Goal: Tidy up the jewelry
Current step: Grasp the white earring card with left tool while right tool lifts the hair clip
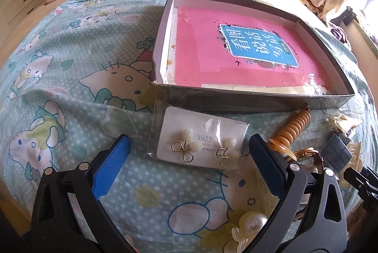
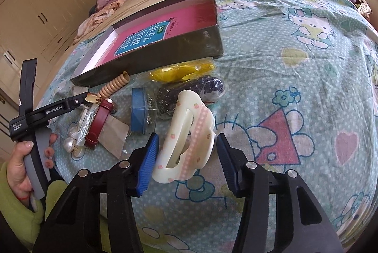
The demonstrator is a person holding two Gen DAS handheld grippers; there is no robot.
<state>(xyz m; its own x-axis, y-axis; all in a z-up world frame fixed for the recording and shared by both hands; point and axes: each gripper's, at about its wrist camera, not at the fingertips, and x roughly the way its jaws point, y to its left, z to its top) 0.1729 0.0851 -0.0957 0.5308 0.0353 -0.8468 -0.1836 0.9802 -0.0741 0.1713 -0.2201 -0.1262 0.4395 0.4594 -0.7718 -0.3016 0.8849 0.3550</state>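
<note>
In the left wrist view my left gripper (image 1: 189,146) stands open over the bedspread, its blue pads on either side of a bagged earring card (image 1: 208,132) with two gold bow earrings, touching neither edge. In the right wrist view my right gripper (image 2: 187,146) is shut on a cream hair claw (image 2: 174,134) with pink trim. Both pads meet the claw's sides while it rests on the bed. A dark open box (image 2: 151,59) holding a pink book (image 1: 212,52) lies beyond both.
Loose items lie by the box: a beige spiral hair tie (image 2: 115,85), a burgundy-strap watch (image 2: 101,120), a blue-lidded clear case (image 2: 141,111), a yellow bag (image 2: 182,73), dark beads (image 2: 208,87) and pearl pieces (image 1: 250,227). A hand (image 2: 21,158) holds the left gripper. Clothes are piled behind.
</note>
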